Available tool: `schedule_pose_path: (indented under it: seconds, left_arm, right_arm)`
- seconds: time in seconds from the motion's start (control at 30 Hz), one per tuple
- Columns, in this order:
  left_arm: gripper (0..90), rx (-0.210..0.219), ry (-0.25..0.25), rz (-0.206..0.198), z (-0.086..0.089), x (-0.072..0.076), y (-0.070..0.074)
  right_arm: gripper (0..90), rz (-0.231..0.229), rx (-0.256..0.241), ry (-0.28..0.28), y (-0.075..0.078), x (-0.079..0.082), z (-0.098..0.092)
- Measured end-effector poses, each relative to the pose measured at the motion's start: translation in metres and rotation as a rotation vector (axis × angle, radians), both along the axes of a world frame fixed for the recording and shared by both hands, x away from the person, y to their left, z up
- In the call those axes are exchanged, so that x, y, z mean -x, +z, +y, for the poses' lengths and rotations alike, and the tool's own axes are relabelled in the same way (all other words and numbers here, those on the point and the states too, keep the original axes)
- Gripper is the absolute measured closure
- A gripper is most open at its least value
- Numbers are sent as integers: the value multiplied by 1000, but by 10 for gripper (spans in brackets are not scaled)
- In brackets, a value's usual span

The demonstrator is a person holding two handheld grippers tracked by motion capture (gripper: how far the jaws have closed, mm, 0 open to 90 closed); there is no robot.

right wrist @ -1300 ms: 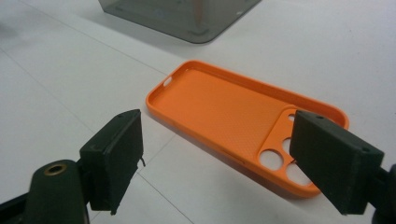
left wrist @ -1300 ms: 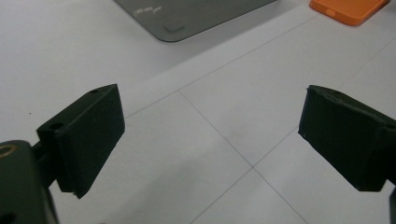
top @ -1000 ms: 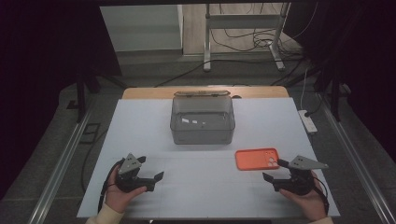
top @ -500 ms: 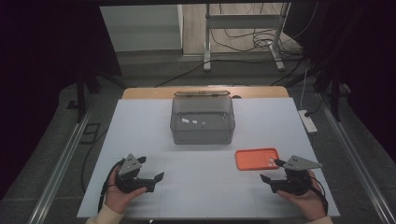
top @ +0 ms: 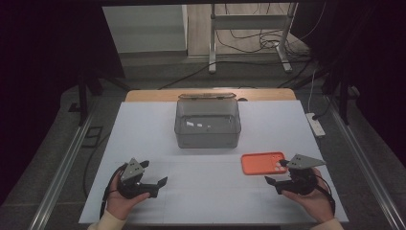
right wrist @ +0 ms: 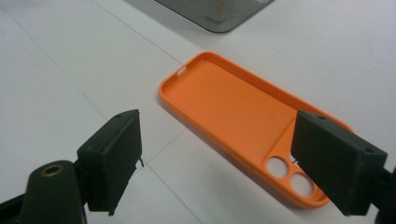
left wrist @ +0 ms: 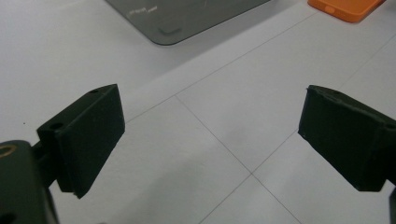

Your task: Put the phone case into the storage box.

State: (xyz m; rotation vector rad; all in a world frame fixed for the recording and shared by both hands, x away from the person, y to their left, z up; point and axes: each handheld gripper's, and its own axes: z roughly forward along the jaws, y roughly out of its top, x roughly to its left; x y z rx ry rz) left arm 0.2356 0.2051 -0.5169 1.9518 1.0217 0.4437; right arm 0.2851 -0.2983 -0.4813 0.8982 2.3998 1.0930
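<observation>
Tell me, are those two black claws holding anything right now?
No, nothing is held. The left gripper is open over bare table; the right gripper is open just short of the orange phone case, not touching it.

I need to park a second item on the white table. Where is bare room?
Free: the wide strip between the left gripper and the right gripper, in front of the grey box, and the patch left of that box. Crowded: the right front, where the orange phone case lies at the right gripper.
</observation>
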Motion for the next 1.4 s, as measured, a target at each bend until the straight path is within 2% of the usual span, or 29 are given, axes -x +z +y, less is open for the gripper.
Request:
schedule_pose_path:
  seconds: [0.13,0.27,0.53,0.63,0.67,0.7,0.9,0.93,1.03,1.07,1.1,1.2,1.3,1.4]
  left_arm:
    - [70,-4,-2,6,0,2,-1]
    - [70,-6,-5,6,-2,2,-1]
    - [70,-18,-14,0,-4,4,-1]
    - [70,-16,-18,-1,-4,6,-1]
    - [70,-16,-18,-1,-4,6,-1]
    - [70,-18,-19,-1,-4,6,-1]
    - [70,-21,-18,2,-3,5,-1]
    - [70,-22,-19,4,-3,5,-2]
    - [70,-24,-21,5,-4,4,-2]
    - [70,-25,-21,4,-4,4,-2]
    - [70,-25,-21,4,-5,4,-2]
    - [70,-29,-24,5,-5,3,-2]
    - [70,-29,-25,8,-5,3,-3]
    - [70,-31,-27,11,-5,3,-4]
  right_arm:
    - [177,-1,28,21,3,-4,0]
    - [186,-10,87,62,9,-12,5]
    - [215,-21,114,93,23,-26,11]
    - [232,-18,156,123,30,-39,16]
    - [232,-18,156,123,30,-39,16]
    - [236,-8,186,141,34,-46,20]
    - [233,24,240,175,42,-62,29]
    - [224,32,271,183,43,-68,31]
    - [221,50,290,188,43,-74,32]
    - [218,77,310,189,42,-81,33]
    - [218,77,310,189,42,-81,33]
    - [234,124,328,220,41,-90,35]
    - [227,146,354,247,38,-98,37]
    - [247,155,401,266,34,-104,40]
